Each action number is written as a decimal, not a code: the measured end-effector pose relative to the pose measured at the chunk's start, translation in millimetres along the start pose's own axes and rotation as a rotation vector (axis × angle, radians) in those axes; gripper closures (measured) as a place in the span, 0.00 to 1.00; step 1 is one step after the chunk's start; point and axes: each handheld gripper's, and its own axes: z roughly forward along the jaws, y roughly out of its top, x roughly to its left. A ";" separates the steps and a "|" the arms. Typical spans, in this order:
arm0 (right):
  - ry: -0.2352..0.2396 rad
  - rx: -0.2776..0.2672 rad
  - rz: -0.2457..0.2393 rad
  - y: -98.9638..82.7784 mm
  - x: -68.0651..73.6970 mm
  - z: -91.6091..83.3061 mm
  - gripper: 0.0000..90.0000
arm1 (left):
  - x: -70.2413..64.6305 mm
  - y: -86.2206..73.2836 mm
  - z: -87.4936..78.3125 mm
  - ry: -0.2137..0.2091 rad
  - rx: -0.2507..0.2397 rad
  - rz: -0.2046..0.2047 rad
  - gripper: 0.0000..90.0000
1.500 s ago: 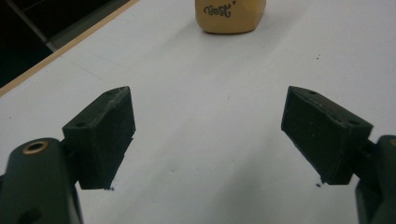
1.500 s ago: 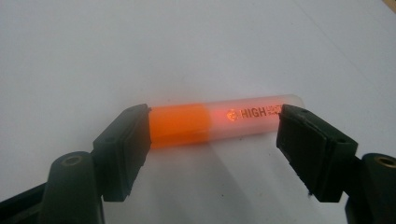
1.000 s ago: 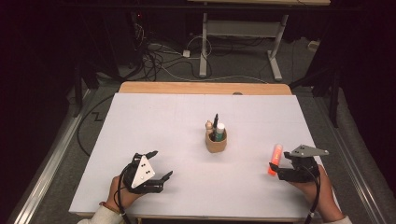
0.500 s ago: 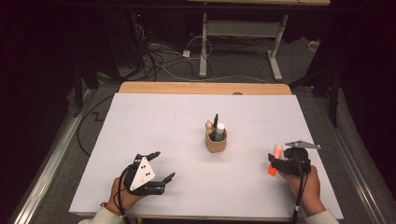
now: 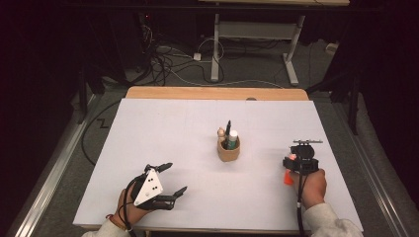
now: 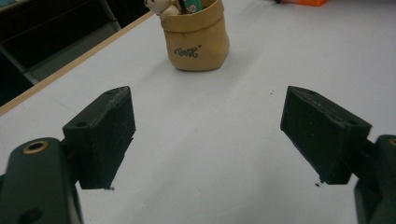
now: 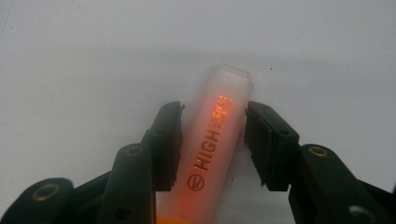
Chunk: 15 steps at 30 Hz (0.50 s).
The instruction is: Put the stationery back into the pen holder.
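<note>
An orange highlighter with a clear cap lies on the white table between the jaws of my right gripper. The jaws have just been closing, and the pads stand close beside its barrel without clearly pressing on it. In the high view the right gripper points down over the highlighter, whose orange end peeks out. My left gripper rests near the front left, wide open and empty. It faces a tan pen cup.
The tan pen cup stands mid-table and holds a black pen, a green-capped marker and a figure-topped pen. The white table top ends in a wooden strip at the far edge. Cables and desk legs lie on the floor beyond.
My right gripper has moved left over the highlighter and tipped down onto it, and its jaws have narrowed around the barrel. The left gripper has stayed where it was.
</note>
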 end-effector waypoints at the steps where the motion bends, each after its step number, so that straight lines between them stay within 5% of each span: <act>1: 0.001 0.010 0.010 1.5 0.4 0.4 0.67 | -0.3 0.2 0.2 -0.005 0.002 0.003 0.19; 5: 0.037 0.070 0.049 10.8 -3.8 2.5 0.74 | -1.4 0.6 0.6 -0.027 0.003 0.013 0.19; 10: 0.039 0.141 -0.007 21.8 -2.6 4.6 0.74 | -1.2 0.5 3.2 -0.042 0.016 0.014 0.19; 15: 0.052 0.138 -0.057 23.2 -3.4 4.4 0.74 | -4.3 0.1 8.5 -0.050 0.047 0.038 0.19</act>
